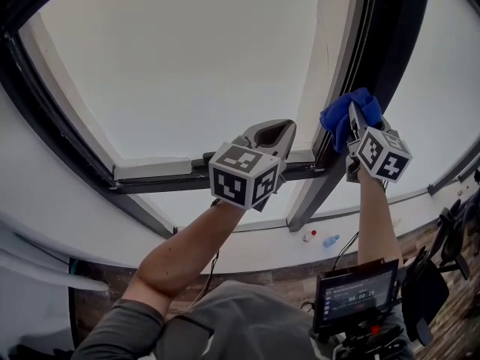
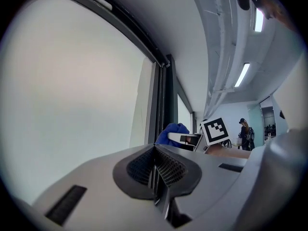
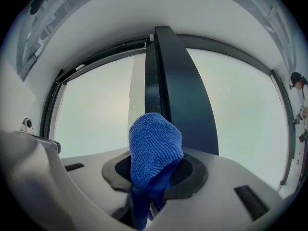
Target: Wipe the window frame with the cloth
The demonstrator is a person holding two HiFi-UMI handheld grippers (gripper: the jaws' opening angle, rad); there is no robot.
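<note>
A blue cloth is bunched at the tip of my right gripper, which is shut on it. In the right gripper view the cloth stands up from between the jaws just in front of the dark vertical window frame post. In the head view the cloth rests against that post. My left gripper is held up near the horizontal frame bar, jaws shut with nothing between them. From the left gripper view the cloth and the right gripper show beside the post.
Bright window panes fill most of the view. A white sill runs below with two small items on it. A monitor and a dark chair sit low right. A person stands far off in the room.
</note>
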